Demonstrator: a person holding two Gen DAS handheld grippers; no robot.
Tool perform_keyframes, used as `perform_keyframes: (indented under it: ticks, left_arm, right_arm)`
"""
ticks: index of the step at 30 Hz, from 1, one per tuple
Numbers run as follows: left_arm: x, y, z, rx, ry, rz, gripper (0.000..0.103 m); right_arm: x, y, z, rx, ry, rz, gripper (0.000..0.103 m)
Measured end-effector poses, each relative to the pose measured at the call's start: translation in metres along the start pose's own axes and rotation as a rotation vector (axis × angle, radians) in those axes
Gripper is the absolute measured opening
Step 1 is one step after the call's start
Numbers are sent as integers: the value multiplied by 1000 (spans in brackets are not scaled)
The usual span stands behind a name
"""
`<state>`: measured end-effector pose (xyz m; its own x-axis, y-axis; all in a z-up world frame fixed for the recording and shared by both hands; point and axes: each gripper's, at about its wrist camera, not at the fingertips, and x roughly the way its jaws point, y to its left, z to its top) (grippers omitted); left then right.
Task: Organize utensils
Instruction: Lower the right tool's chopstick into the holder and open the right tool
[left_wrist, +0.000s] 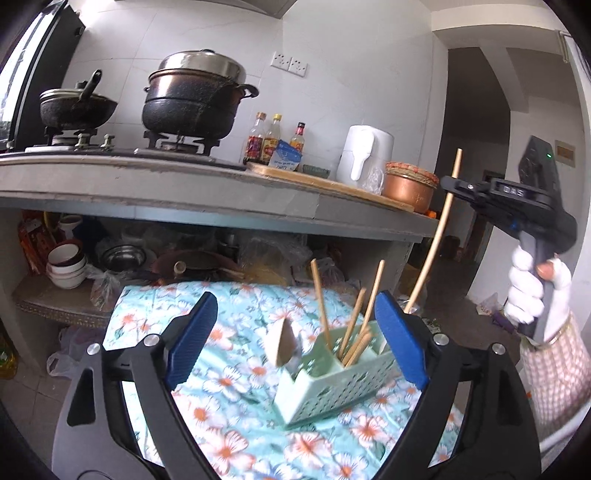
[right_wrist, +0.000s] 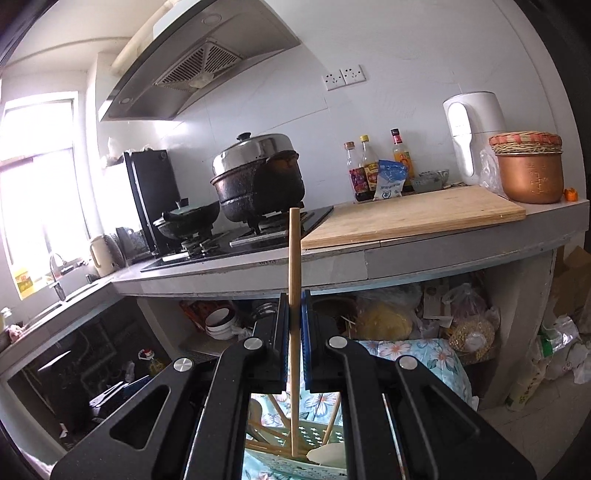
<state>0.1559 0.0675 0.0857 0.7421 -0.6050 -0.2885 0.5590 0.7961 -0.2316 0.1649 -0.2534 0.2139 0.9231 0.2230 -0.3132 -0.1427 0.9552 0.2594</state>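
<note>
My left tool (left_wrist: 295, 332) is spread wide with nothing gripped between its blue pads (left_wrist: 194, 338). Past it, the green caddy (left_wrist: 332, 384) sits on the flowered surface (left_wrist: 229, 413), chopsticks standing inside. To the right, my right tool (right_wrist: 294, 321) is clamped on one chopstick (right_wrist: 294, 258), held upright above the caddy.

The chopstick (right_wrist: 294, 280) is pale, smooth wood with a matt finish. The green basket (left_wrist: 332, 391) is perforated plastic, slightly glossy. Under it lies a floral cloth (left_wrist: 229, 417), soft and matt. On the far counter, the big pot (left_wrist: 192, 107) is rough blackened metal under a shiny steel lid (left_wrist: 205, 66); the cutting board (right_wrist: 413, 218) is bare wood.
</note>
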Motion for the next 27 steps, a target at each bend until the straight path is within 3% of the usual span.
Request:
perform_keyframes:
  ticks: [9, 16, 19, 20, 21, 23, 27]
  left_arm:
    - [3, 25, -31, -60, 88, 65, 83]
    - [9, 24, -36, -62, 113, 62, 83]
    - [12, 20, -38, -66, 123, 54, 83]
    - [13, 19, -38, -67, 126, 52, 83]
    - [14, 17, -39, -67, 130, 50, 83]
    - [15, 14, -40, -67, 136, 46, 83]
    - [15, 7, -40, -67, 144, 45, 83]
  right_arm:
    - [61, 2, -30, -71, 117, -45, 6]
    - [92, 3, -58, -127, 241, -69, 7]
    - [96, 1, -66, -130, 266, -88, 20]
    - [93, -1, -67, -117, 261, -86, 32]
    - [90, -2, -66, -107, 250, -80, 36]
    - [79, -2, -65, -101, 221, -70, 38]
    - [51, -1, -62, -76, 169, -60, 54]
